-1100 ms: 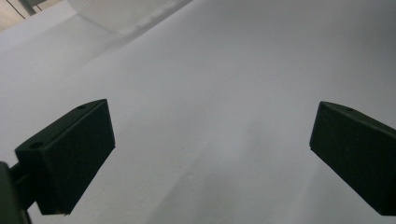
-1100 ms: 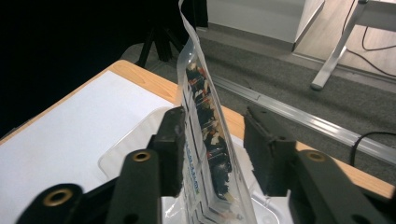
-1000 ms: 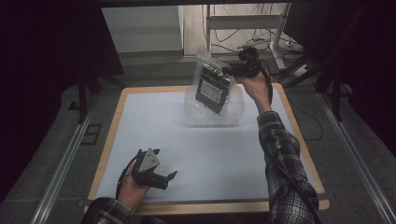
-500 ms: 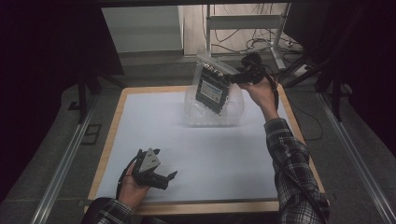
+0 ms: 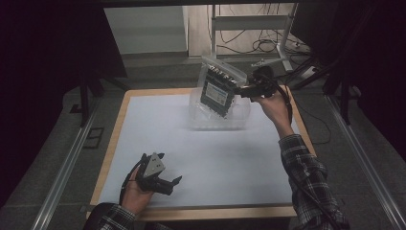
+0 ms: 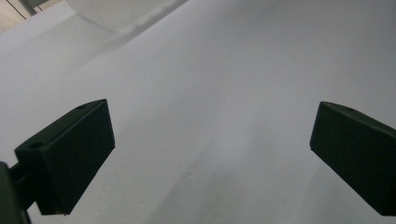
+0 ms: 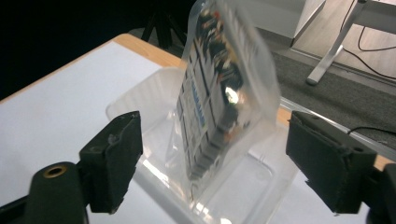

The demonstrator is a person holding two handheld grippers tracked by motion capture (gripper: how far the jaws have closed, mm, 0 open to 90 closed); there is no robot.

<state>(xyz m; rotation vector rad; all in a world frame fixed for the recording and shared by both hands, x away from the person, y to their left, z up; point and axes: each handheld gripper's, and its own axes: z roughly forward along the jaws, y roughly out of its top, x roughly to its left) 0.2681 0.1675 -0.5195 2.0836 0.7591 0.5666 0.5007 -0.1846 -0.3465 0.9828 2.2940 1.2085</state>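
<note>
A clear zip bag [image 5: 218,88] holding a dark printed pack stands tilted in a clear plastic tray [image 5: 196,120] at the far middle of the white table mat [image 5: 206,158]. My right gripper [image 5: 242,91] hovers at the bag's right edge. In the right gripper view the bag [image 7: 219,88] rises from the tray [image 7: 135,105] between the wide-apart jaws of the right gripper [image 7: 215,158], whose pads do not touch it. These jaws have just been opening. My left gripper [image 5: 173,186] lies near the front left edge, open; the left gripper [image 6: 210,154] has nothing between its jaws.
The wooden table rim [image 5: 297,115] frames the mat. Behind the table stand white desk legs [image 5: 287,38] with loose cables [image 5: 268,45] on the floor. Metal rails [image 5: 67,167] run along both sides.
The right gripper has come down and slightly left with the bag, and its jaws have parted from the bag, which now leans in the tray. The left gripper has stayed put.
</note>
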